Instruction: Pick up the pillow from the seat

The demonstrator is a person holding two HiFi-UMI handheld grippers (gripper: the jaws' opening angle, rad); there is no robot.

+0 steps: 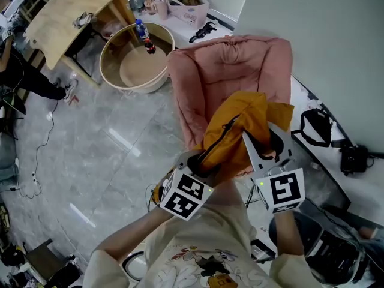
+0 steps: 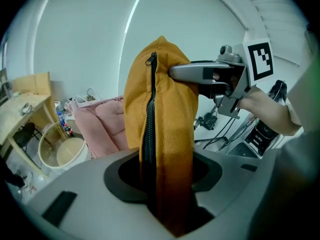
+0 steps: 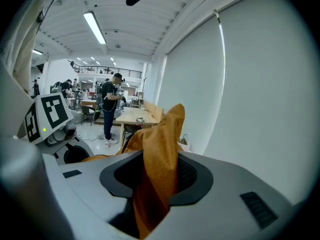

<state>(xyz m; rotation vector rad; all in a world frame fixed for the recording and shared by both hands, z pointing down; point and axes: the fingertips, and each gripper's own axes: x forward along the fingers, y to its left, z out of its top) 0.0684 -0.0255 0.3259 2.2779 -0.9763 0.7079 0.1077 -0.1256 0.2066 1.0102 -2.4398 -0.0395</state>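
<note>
pillow (image 1: pixel 240 128) is pinched by both claws, each partly closed on its orange fabric: left claw (image 2: pixel 167 194) on the zip edge, right claw (image 3: pixel 150 189) on a fold nearer the far end. the long axis is seen running up and away from the left claw, zip in line with it. outward, the pink seat (image 1: pixel 231 71) lies behind and below, apparently not touched. the lift is judged nearly done.

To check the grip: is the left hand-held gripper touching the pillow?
Touching. The left gripper view shows the pillow pinched in the jaws of the left hand-held gripper.
</note>
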